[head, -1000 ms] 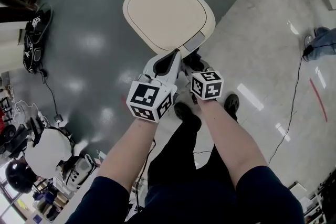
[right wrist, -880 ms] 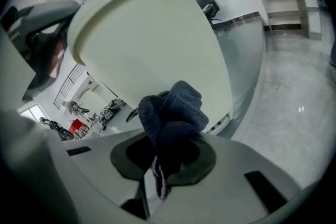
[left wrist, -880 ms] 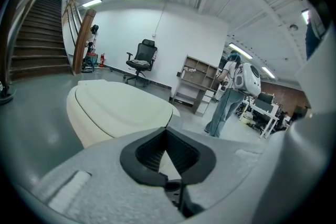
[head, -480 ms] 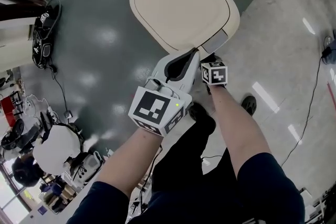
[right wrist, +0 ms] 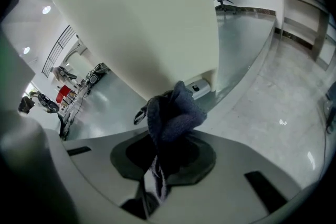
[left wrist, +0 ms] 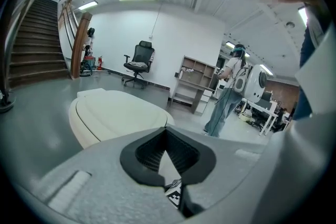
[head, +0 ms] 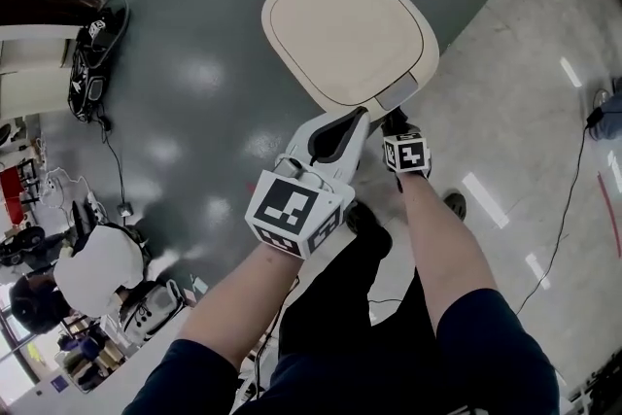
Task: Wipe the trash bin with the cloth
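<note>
Floor point(head: 175, 34): smooth and shiny, dark grey on one side and pale on the other. The lamps shine back from it.

Trash bin point(head: 345, 29): it stands on the dark floor, right in front of the person. It is cream, with a flat lid point(head: 340, 19) shaped like a square with round corners. It looks like hard, smooth plastic. A small grey part point(head: 398, 92) sits at the front edge, nearest the person.

How the trash bin may handle: I think it is stiff but light, so a hard push could make it slide on the shiny floor. A hold on the rim would keep it in place.

Left hand-held gripper point(head: 358, 117): white and smooth, with dark ribbed pads. Its jaws are pressed together with nothing between them. It hangs just above the front edge of the lid.

Right hand-held gripper point(head: 394, 123): it is lower, beside the front wall of the trash bin, near the grey part. It is clamped tight on the cloth.

Cloth point(right wrist: 173, 113): dark blue, soft and fuzzy, bunched into a lump that sticks out past the jaws. It is very near the wall of the trash bin, but I cannot tell if it touches.

How the cloth may handle: it is floppy and light, so it bends to fit the round wall. A hold low on the bunch, like now, seems good.
</note>
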`<state>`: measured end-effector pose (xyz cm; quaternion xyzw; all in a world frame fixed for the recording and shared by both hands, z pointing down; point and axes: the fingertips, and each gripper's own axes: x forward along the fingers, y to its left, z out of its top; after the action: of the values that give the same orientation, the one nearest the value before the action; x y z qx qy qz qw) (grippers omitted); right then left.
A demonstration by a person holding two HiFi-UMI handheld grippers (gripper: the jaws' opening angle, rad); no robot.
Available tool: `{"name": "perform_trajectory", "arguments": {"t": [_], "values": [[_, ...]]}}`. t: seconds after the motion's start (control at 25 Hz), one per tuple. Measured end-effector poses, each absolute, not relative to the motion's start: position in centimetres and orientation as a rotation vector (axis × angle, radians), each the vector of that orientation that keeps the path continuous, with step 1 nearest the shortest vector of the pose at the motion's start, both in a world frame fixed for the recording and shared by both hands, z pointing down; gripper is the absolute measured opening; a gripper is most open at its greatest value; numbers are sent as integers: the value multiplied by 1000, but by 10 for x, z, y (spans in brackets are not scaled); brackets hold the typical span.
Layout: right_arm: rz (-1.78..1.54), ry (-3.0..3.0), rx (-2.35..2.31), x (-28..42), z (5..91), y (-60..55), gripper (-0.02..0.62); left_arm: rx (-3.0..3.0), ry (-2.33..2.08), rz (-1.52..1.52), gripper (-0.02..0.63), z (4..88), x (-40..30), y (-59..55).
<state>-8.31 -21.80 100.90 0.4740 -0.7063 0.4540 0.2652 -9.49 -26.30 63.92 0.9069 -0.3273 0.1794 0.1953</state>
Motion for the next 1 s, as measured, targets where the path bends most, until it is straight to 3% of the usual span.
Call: {"name": "perform_trajectory", "arguments": {"t": [0.48, 1.0], "values": [[1160, -1980, 1213, -22, 836, -147, 61, 2476, -991, 367, 3, 538, -80, -207], [940, -2227, 954, -29, 609, -70, 61, 2458, -1035, 327, 3, 430, -95, -113]]}}
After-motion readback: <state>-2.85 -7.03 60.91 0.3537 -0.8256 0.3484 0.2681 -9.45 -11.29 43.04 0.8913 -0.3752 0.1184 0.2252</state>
